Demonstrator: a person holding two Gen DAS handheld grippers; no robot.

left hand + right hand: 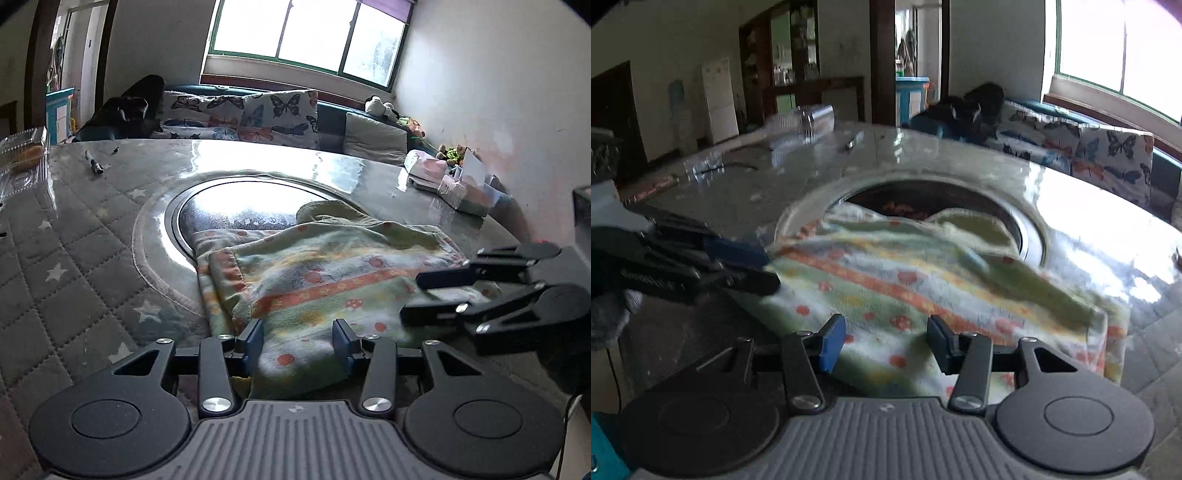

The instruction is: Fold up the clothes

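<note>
A pastel fleece garment (pixel 325 280) with orange stripes and red dots lies rumpled on the table, its far part over the round dark inset (pixel 236 206). My left gripper (pixel 298 341) is open at the garment's near edge, and cloth bulges up between its blue-padded fingers. My right gripper (pixel 421 295) comes in from the right over the same cloth. In the right wrist view the right gripper (pixel 886 341) is open low over the garment (pixel 905 280), and the left gripper (pixel 768 267) touches the cloth's left edge.
The table (pixel 74 258) has a quilted star cover under clear plastic. A marker (pixel 94 164) and a clear plastic box (pixel 26 155) sit far left. Tissue packs and boxes (pixel 454 184) stand far right. A sofa with butterfly cushions (pixel 258 114) lies behind.
</note>
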